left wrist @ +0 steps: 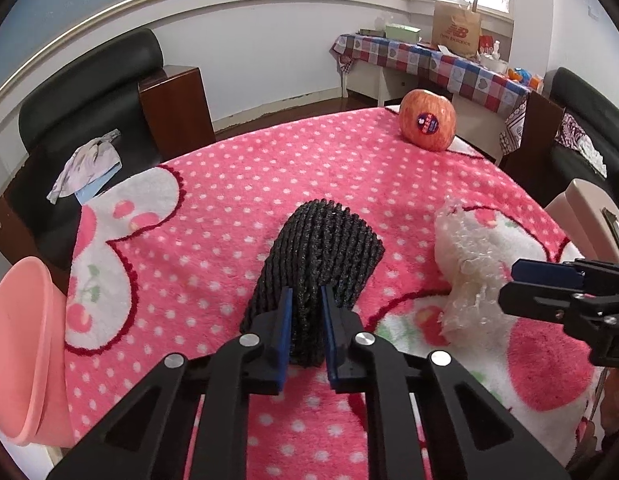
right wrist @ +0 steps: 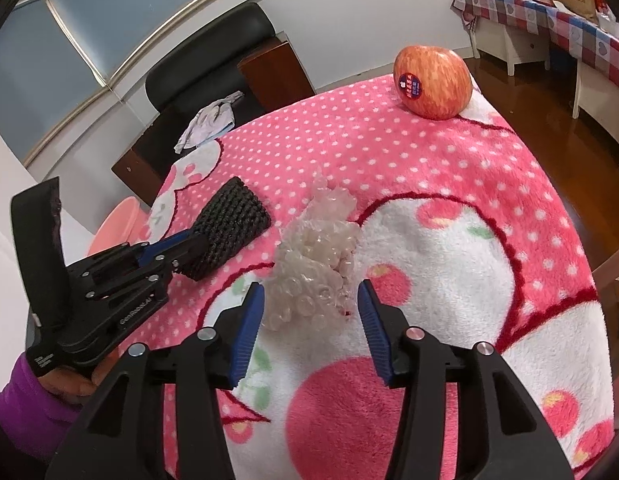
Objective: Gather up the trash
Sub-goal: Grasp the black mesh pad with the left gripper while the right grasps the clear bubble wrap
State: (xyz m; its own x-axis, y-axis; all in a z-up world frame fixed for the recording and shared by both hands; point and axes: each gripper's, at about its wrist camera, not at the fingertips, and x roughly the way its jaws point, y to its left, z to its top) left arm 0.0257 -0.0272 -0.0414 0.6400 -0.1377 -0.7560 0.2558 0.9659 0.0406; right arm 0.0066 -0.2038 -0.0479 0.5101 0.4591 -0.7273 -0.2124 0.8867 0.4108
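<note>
A black foam fruit net (left wrist: 321, 256) lies on the pink dotted blanket (left wrist: 237, 184). My left gripper (left wrist: 305, 320) is shut on the net's near end; the right wrist view shows it (right wrist: 181, 248) pinching the net (right wrist: 233, 224). A crumpled clear bubble wrap (right wrist: 313, 264) lies to the net's right, also seen in the left wrist view (left wrist: 469, 264). My right gripper (right wrist: 311, 312) is open, with a finger on each side of the wrap's near end. It enters the left wrist view (left wrist: 509, 284) from the right.
An apple (left wrist: 427, 124) with a sticker sits at the blanket's far corner (right wrist: 431, 82). A pink bin (left wrist: 21, 344) stands off the table's left edge. A black chair with a cloth (left wrist: 85, 164) is behind, and a checkered table (left wrist: 437, 64) stands far right.
</note>
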